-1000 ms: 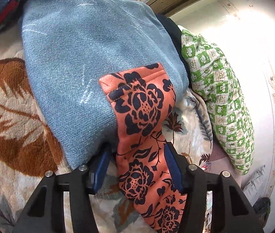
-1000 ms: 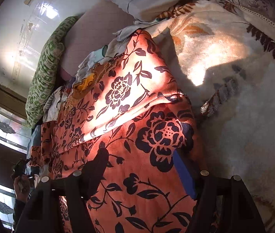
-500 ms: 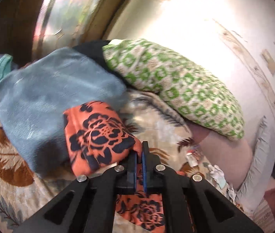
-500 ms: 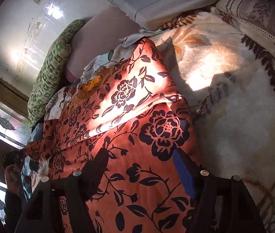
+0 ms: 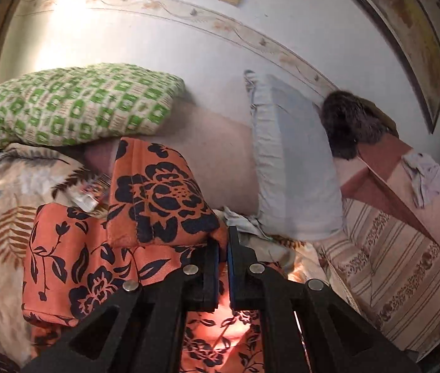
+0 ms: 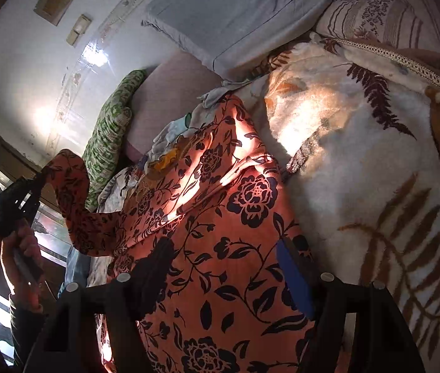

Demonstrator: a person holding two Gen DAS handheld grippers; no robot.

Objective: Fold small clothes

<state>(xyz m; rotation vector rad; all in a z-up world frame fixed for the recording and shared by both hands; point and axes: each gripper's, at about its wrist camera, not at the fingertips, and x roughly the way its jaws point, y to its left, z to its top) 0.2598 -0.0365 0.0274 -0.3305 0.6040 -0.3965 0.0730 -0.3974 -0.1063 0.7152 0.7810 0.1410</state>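
Note:
An orange garment with black flowers (image 6: 220, 217) lies spread on the leaf-print blanket (image 6: 359, 186). My left gripper (image 5: 223, 242) is shut on one end of the orange garment (image 5: 158, 199) and holds it lifted above the bed; it also shows in the right wrist view (image 6: 38, 180), raised at the far left with the cloth hanging from it. My right gripper (image 6: 226, 261) is open, its fingers standing on either side of the near end of the garment, which lies flat between them.
A green checked pillow (image 5: 71, 105) and a grey pillow (image 5: 291, 161) lean on the wall behind. A striped blanket (image 5: 400, 273) lies at the right. Small pale clothes (image 6: 170, 133) lie at the garment's far end. A small wrapper (image 5: 92, 192) lies on the blanket.
My left gripper closed on the garment's end, lifted it off the blue towel and swung it up and right. My right gripper stayed open over the near end.

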